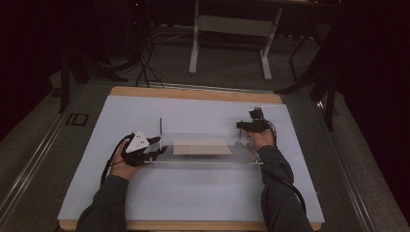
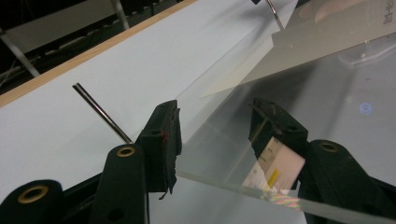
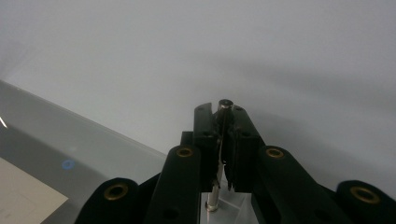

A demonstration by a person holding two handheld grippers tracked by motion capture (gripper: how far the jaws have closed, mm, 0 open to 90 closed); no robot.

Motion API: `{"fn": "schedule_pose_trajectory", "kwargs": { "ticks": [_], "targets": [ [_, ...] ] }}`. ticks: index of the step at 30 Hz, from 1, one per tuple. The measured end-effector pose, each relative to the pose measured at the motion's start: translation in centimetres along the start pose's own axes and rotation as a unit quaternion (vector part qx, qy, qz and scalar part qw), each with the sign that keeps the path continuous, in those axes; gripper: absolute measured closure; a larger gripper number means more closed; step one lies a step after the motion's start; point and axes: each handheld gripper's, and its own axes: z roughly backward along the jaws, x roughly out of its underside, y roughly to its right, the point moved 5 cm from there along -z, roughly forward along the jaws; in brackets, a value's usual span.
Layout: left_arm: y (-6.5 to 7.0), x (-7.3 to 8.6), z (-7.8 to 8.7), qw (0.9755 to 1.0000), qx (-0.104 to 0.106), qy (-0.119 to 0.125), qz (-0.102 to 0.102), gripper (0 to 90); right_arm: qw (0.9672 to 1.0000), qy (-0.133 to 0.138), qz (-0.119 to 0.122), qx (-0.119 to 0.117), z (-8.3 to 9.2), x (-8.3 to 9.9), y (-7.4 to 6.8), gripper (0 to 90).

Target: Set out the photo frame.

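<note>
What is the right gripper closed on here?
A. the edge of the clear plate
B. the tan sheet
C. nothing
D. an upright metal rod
D: in the right gripper view, the right gripper has its jaws shut tight around a thin metal rod, whose round top shows just above them.

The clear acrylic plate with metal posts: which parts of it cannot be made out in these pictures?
- Clear acrylic plate, high view: far edge too faint.
- Thin metal post, right gripper view: black fingers cover its middle.
- Label, left gripper view: print blurred, seen through the plate.
</note>
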Motion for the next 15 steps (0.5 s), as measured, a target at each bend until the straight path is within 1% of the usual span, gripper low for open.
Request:
{"fn": "schedule_pose_trajectory", "kwargs": {
  "ticks": [7, 12, 13, 14, 15],
  "targets": [
    [-0.23, -0.22, -0.01, 1.0000, 0.006, -0.003, 0.004, 51.6, 1.0000, 0.001, 0.006, 0.003, -0.01, 0.02, -0.03, 81.9],
    [-0.33, -0.33, -0.03, 0.9999, 0.010, -0.003, 0.005, 51.9, 0.9998, 0.001, 0.022, 0.002, 0.20, 0.23, -0.29, 74.4],
    [-0.33, -0.33, -0.03, 0.9999, 0.010, -0.003, 0.005, 51.9, 0.9998, 0.001, 0.022, 0.002, 0.20, 0.23, -0.29, 74.4],
    [-0.34, -0.33, -0.02, 0.9999, 0.010, -0.004, 0.006, 51.9, 0.9995, 0.004, 0.032, 0.004, 0.43, 0.28, -0.43, 69.7],
    [-0.34, -0.33, -0.02, 0.9999, 0.010, -0.004, 0.006, 51.9, 0.9995, 0.004, 0.032, 0.004, 0.43, 0.28, -0.43, 69.7]
  ]
}}
